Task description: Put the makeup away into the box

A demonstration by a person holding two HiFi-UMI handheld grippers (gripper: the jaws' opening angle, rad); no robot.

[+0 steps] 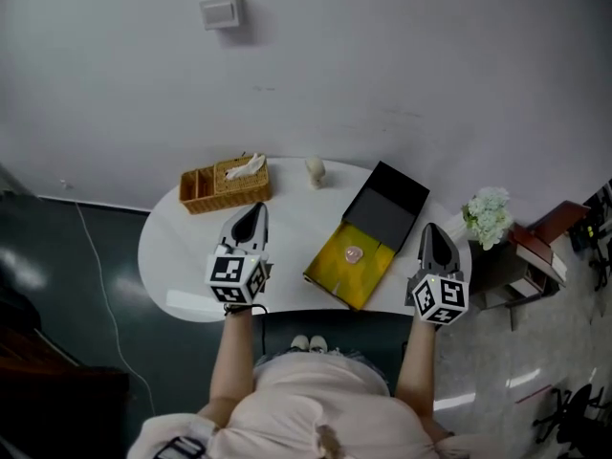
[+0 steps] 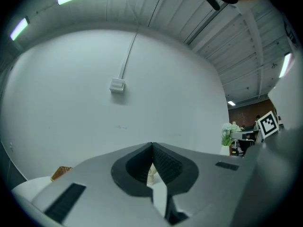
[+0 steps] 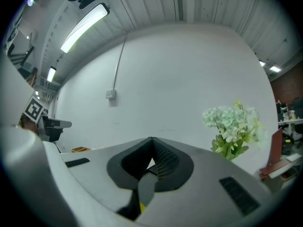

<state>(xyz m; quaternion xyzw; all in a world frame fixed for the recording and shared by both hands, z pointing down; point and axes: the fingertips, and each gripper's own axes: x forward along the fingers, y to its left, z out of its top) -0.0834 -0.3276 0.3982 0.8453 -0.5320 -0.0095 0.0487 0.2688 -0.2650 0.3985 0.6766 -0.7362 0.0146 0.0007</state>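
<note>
White table (image 1: 172, 256), wicker basket (image 1: 225, 185), flowers (image 1: 488, 213), open box (image 1: 375, 277) between left gripper (image 1: 255, 208) and right gripper (image 1: 431, 229), fingers (image 2: 166, 163) together.

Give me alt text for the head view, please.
A person holds the left gripper and right gripper, both shut, above a white table, flanking an open yellow-lined box with a small pink item inside. A wicker basket sits far left.

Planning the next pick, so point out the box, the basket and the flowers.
box (image 1: 344, 277), head view, bare yellow lining.
basket (image 1: 234, 191), head view, woven surface near the front.
flowers (image 1: 489, 214), head view, middle of the white blooms.
</note>
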